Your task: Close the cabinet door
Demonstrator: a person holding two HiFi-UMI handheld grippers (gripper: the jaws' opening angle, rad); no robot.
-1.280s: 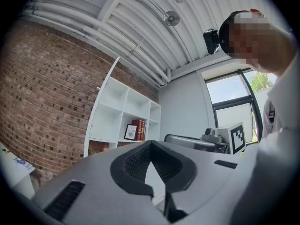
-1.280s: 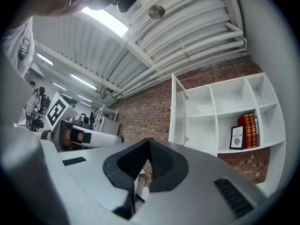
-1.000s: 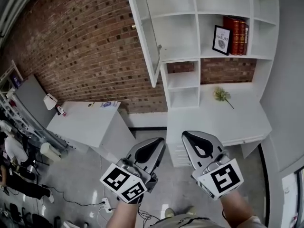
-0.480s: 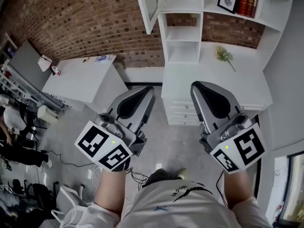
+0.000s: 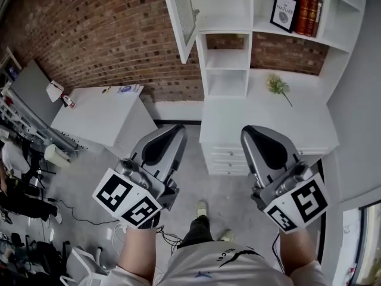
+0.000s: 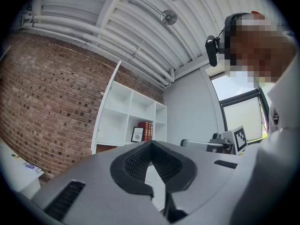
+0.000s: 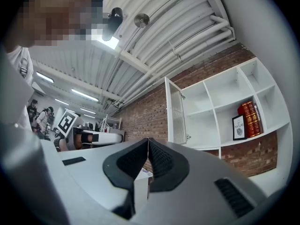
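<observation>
The white cabinet door stands open, hinged at the left side of the white shelf unit on the brick wall; it also shows as door and door. My left gripper is shut and empty, held well short of the door and below it. My right gripper is beside it, jaws together with nothing between them. In the left gripper view my left gripper points toward the shelves. My right gripper points toward the door's edge.
A white counter with drawers sits under the shelves, with a plant sprig on it. Red books and a framed picture stand on a shelf. A white desk is at the left; cables lie on the floor.
The head view dipped toward the floor, then lifted a little, so the cabinet sits higher in view. The grippers have spread apart from each other. Both stay shut and empty.
</observation>
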